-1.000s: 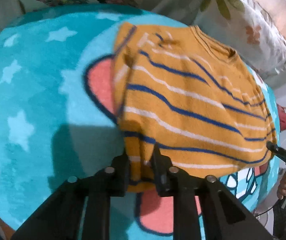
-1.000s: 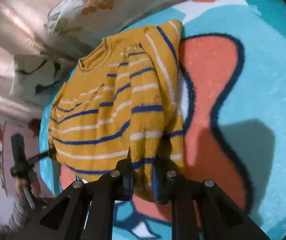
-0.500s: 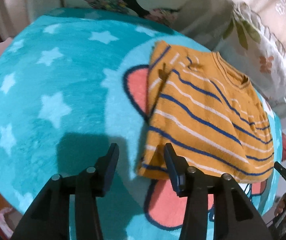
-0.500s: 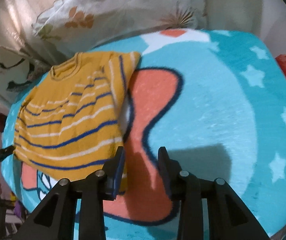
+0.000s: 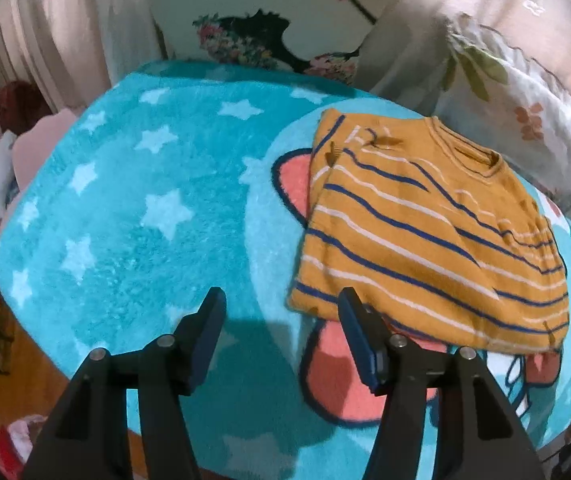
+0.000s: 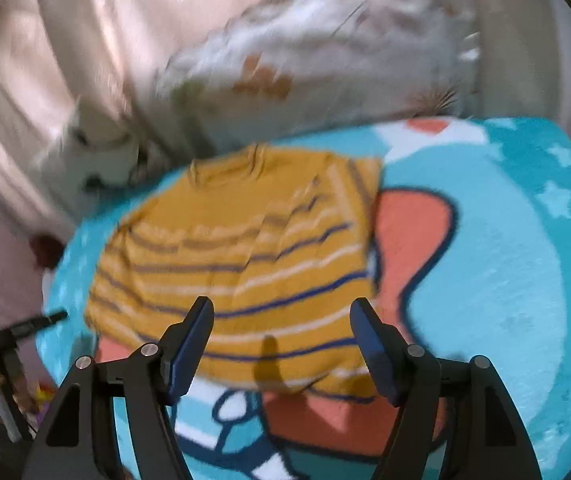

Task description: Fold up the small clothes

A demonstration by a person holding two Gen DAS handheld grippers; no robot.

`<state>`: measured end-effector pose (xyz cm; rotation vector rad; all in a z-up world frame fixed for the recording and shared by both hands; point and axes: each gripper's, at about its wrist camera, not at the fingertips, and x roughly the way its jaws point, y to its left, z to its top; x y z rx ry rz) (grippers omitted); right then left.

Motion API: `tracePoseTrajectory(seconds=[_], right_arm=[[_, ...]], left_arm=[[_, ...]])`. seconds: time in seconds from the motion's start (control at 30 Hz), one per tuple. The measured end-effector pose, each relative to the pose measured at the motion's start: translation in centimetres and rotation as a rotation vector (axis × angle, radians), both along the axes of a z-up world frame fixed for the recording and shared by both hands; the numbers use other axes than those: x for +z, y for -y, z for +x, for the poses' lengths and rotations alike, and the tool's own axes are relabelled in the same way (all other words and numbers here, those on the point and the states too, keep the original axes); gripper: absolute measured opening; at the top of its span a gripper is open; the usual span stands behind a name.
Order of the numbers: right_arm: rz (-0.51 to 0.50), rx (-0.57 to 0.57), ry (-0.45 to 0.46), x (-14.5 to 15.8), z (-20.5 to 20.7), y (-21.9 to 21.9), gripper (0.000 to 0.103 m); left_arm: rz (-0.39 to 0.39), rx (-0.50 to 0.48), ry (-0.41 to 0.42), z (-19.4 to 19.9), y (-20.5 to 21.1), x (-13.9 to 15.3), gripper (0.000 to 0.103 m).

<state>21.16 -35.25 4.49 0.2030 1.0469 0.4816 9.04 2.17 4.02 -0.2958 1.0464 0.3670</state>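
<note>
A small orange sweater (image 5: 425, 240) with blue and white stripes lies flat on a turquoise star-patterned blanket (image 5: 145, 208), both sleeves folded in. It also shows in the right wrist view (image 6: 253, 264), blurred. My left gripper (image 5: 281, 320) is open and empty, raised above the blanket just left of the sweater's hem. My right gripper (image 6: 281, 324) is open and empty, raised over the sweater's hem. The other hand-held gripper (image 6: 1, 336) shows at the left edge of the right wrist view.
White floral pillows (image 5: 517, 92) lie behind the sweater, also in the right wrist view (image 6: 285, 76). Curtains (image 5: 77, 28) hang at the far left. The blanket ends at the near left over a wooden floor (image 5: 33, 364) with clutter.
Both grippers let go of the sweater's hem, opened wide and pulled back and up. The sweater now lies flat on the blanket.
</note>
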Motion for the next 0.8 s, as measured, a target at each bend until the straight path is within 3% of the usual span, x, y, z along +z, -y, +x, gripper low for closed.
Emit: tracePoseTrajectory(seconds=[0.17,0.33,0.6,0.8], right_arm=[[0.023,0.083,-0.028,-0.9,-0.4,-1.9,0.064],[0.04,0.136,-0.059,-1.7,-0.2,-4.3,0.045],[-0.026,0.176,-0.007,0.6,-0.1,-8.6,0.045],[-0.087,0.19,0.009,0.7,2.8,-16.1,0.045]], left_arm=[[0.026,0.005,-0.014,-2.2,1.1,0.8,0.063],[0.064,0.013,-0.052,-4.3,1.2,1.0,0.067],[-0.018,-0.008,-0.014,-2.4,-0.3,0.3,0.067],[-0.023,-0.073,-0.012,-0.7,-3.0,-0.1,0.067]])
